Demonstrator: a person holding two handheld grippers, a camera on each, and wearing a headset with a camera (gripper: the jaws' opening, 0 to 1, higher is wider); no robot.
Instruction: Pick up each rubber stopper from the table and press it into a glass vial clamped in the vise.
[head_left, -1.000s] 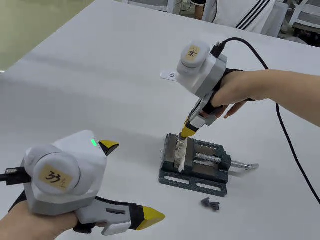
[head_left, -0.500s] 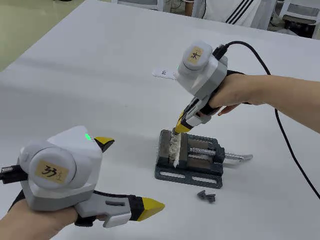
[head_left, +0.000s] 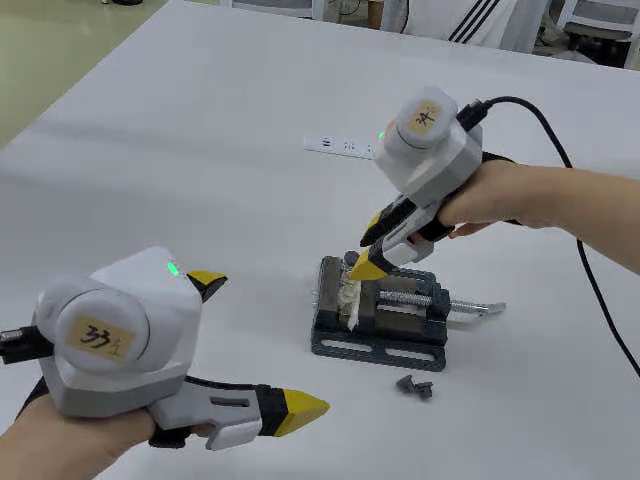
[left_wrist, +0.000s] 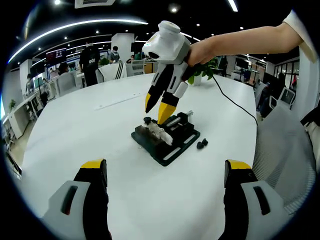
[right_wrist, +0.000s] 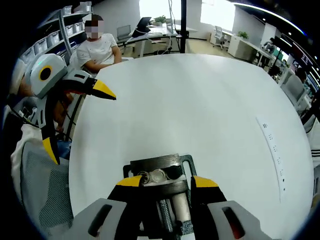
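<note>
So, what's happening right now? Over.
Left gripper open, empty. Right gripper open, empty, above vise. Vials clamped; two stoppers on table beside vise. Nothing in the way.

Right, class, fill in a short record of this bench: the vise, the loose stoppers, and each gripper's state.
Vise: on the table, clamping glass vials
Loose stoppers: two, on the table beside the vise
Right gripper: open, empty, just above the vials
Left gripper: open, empty, away from the vise

vials (head_left: 349, 294) indistinct, loose stoppers (head_left: 415, 386) tiny
</note>
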